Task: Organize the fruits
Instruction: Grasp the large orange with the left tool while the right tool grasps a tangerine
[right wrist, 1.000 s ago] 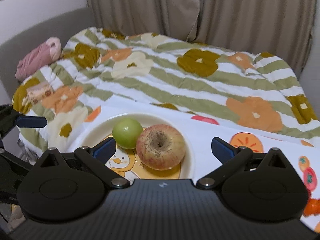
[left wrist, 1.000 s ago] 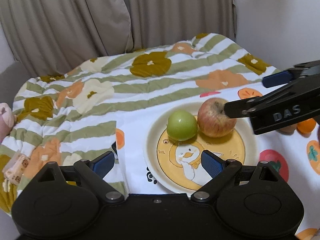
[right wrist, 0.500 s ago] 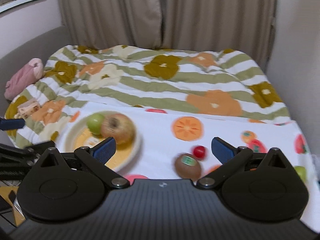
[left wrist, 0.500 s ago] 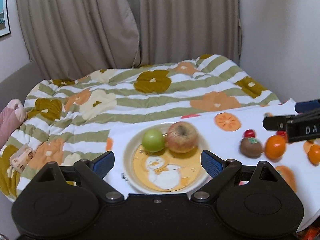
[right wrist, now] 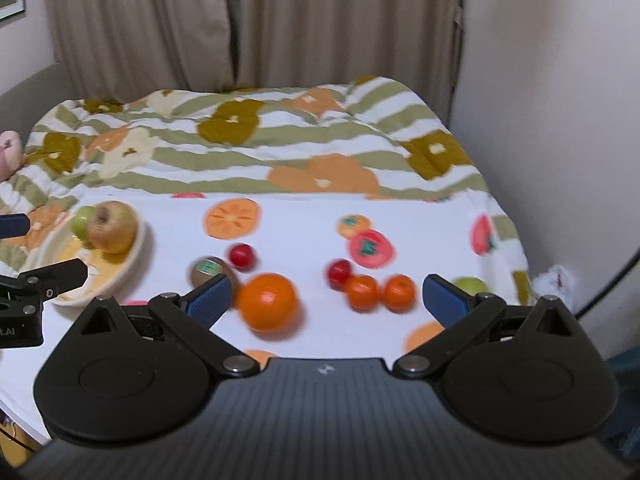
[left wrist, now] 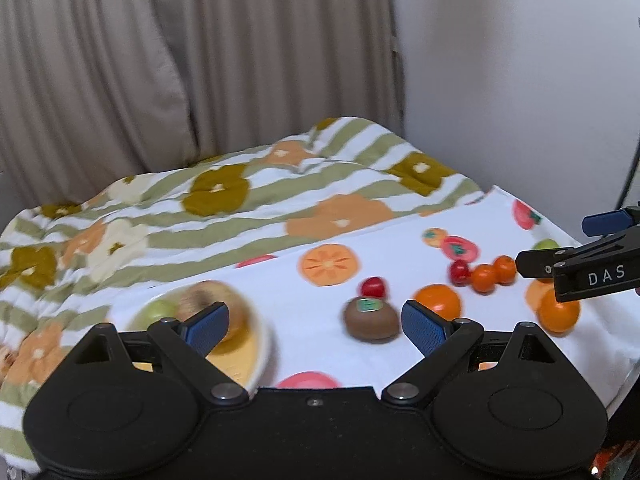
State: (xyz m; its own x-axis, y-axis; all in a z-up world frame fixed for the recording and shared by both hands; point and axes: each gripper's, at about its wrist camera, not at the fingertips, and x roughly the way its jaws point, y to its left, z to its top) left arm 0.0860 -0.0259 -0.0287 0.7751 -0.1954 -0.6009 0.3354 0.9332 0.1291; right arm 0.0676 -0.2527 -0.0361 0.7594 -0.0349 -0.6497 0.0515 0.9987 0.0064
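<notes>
A cream plate point(right wrist: 134, 258) at the left holds a reddish apple point(right wrist: 112, 226) and a small green apple point(right wrist: 82, 220). Loose on the fruit-print cloth lie a kiwi point(left wrist: 372, 318), a big orange point(right wrist: 268, 300), two small red fruits point(right wrist: 242, 256), two small oranges point(right wrist: 362, 292), another orange point(left wrist: 558, 314) and a green fruit point(right wrist: 470, 286). My left gripper point(left wrist: 316, 326) hovers open just short of the kiwi, holding nothing. My right gripper point(right wrist: 328, 298) is open above the oranges, with nothing gripped. Each gripper shows at the edge of the other's view.
A striped flower blanket point(right wrist: 240, 148) covers the surface behind the cloth. Beige curtains point(right wrist: 240, 20) hang at the back and a wall point(right wrist: 560, 80) stands at the right. The cloth's right edge point(right wrist: 516, 248) drops off. A pink soft item point(right wrist: 8, 152) lies far left.
Both grippers have swung right, away from the plate and over the loose fruit. The plate has slid to the left of both views. Both jaws stayed wide.
</notes>
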